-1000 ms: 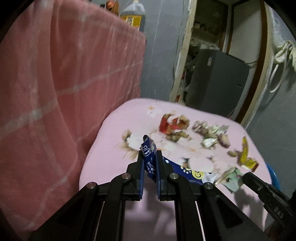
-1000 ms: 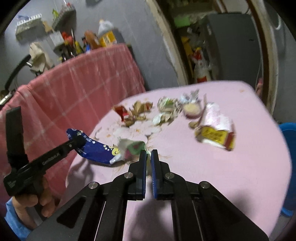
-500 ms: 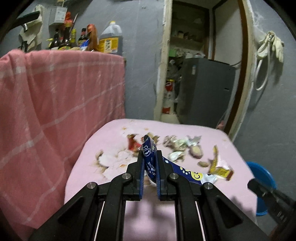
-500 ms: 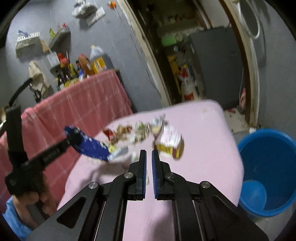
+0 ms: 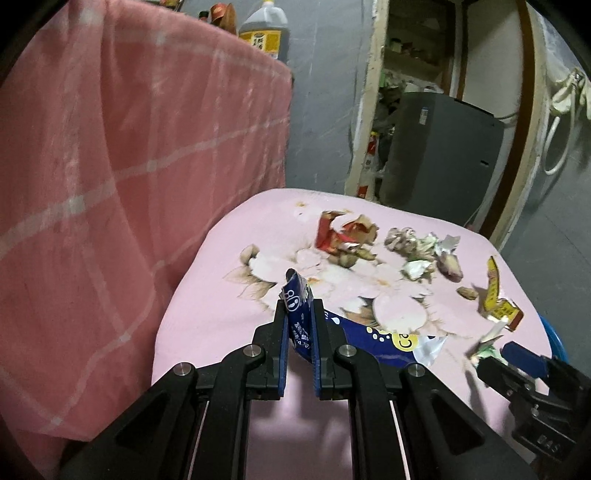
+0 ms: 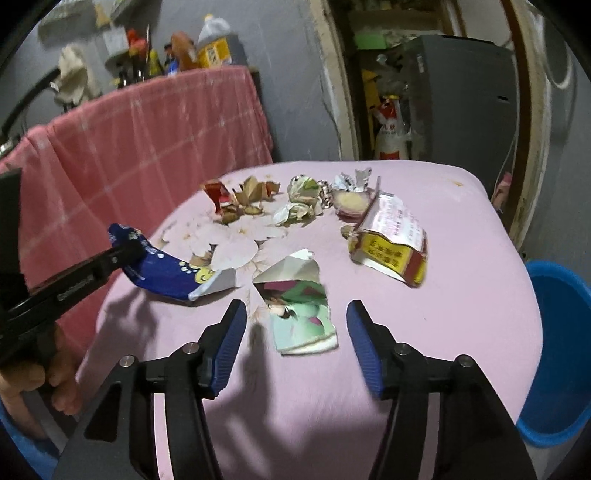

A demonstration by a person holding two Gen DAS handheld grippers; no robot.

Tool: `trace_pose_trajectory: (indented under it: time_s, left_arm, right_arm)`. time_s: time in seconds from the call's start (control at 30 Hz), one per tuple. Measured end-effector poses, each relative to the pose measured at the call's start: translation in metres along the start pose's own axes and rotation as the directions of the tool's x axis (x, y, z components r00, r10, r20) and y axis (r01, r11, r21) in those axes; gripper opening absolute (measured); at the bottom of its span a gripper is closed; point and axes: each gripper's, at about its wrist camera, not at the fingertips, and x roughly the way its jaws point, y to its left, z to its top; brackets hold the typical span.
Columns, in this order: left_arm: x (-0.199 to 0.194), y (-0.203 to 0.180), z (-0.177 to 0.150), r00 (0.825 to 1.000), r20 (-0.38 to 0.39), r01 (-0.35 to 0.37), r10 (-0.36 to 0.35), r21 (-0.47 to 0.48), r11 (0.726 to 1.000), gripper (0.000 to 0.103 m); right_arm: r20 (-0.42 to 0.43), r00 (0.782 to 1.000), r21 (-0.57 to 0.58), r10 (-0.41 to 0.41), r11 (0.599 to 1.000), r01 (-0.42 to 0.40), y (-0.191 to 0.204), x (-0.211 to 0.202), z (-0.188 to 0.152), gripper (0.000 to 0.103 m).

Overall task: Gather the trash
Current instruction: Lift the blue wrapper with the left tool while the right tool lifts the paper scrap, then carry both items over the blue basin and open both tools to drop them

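Left fingers (image 5: 299,317) clamped on the upper end of a blue wrapper (image 5: 295,306), pads pressing both faces; the wrapper's other end trails right and down toward the pink surface (image 5: 221,314), its white torn tip low over the cloth, contact hard to judge. Seen from the right wrist view, the same wrapper (image 6: 166,269) hangs lifted from the left fingers (image 6: 125,251), with a hand (image 6: 33,384) gripping the tool below.

Right fingers (image 6: 293,339) spreading, well apart at this moment, nothing pressed between the pads. Just ahead of them and between their lines, a green picture wrapper (image 6: 299,317) lying flat on the surface (image 6: 461,314), untouched. From the left wrist view, the right fingers (image 5: 495,360) show at the lower right edge, beside that green wrapper (image 5: 484,347), somewhat blurred.

Farther out: a yellow and red carton (image 6: 391,243), torn open, right of centre. Behind it a row of crumpled scraps (image 6: 303,199), a red wrapper (image 6: 218,192) at the left end, foil bits at the right.

Beyond the surface's right corner, a blue bucket (image 6: 557,350) on the floor. To the left, a pink checked cloth (image 5: 110,166) hanging, an oil jug (image 5: 264,31) above it.
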Motion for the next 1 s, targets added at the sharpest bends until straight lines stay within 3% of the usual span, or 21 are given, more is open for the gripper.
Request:
trace_pose_trajectory:
  time_s: [0.17, 0.2, 0.23, 0.27, 0.33, 0.47, 0.6, 0.77, 1.0]
  left_arm:
    - [0.002, 0.009, -0.001, 1.0, -0.017, 0.004, -0.005, -0.015, 1.0, 0.008]
    - [0.002, 0.009, -0.001, 1.0, -0.017, 0.007, -0.007, -0.014, 1.0, 0.008]
    - [0.001, 0.007, -0.001, 1.0, -0.015, 0.011, -0.012, -0.01, 1.0, 0.008]
    - [0.002, 0.006, 0.0, 1.0, -0.011, 0.016, -0.016, -0.005, 1.0, 0.008]
    - [-0.003, 0.001, 0.0, 1.0, 0.004, 0.028, -0.028, 0.015, 1.0, 0.008]
    - [-0.017, -0.013, 0.004, 0.996, 0.057, 0.059, -0.061, 0.047, 0.997, 0.008]
    - [-0.034, -0.039, 0.013, 0.984, 0.12, 0.118, -0.129, 0.095, 0.989, 0.008]
    - [-0.058, -0.088, 0.025, 0.946, 0.201, 0.222, -0.256, 0.175, 0.959, 0.008]
    - [-0.087, -0.175, 0.037, 0.844, 0.259, 0.389, -0.471, 0.309, 0.868, 0.008]
  right_arm:
    - [-0.056, 0.997, -0.058, -0.056, 0.997, 0.053, 0.01, 0.019, 0.005, 0.056]
    - [-0.051, 0.997, -0.058, -0.062, 0.997, 0.059, 0.01, 0.018, 0.004, 0.054]
    - [-0.042, 0.997, -0.053, -0.063, 0.997, 0.061, 0.009, 0.017, 0.004, 0.042]
    - [-0.034, 0.998, -0.041, -0.059, 0.998, 0.057, 0.006, 0.014, 0.003, 0.036]
    - [-0.018, 0.999, -0.01, -0.039, 0.999, 0.038, 0.001, 0.009, 0.002, 0.036]
    - [0.095, 0.995, 0.052, -0.014, 0.999, 0.009, -0.012, -0.023, 0.003, 0.036]
    - [0.243, 0.968, 0.091, -0.056, 0.995, 0.034, -0.03, -0.073, 0.008, 0.036]
    - [0.391, 0.911, 0.14, -0.129, 0.987, 0.08, -0.062, -0.134, 0.019, 0.037]
    - [0.531, 0.802, 0.197, -0.274, 0.96, 0.198, -0.113, -0.206, 0.022, 0.037]
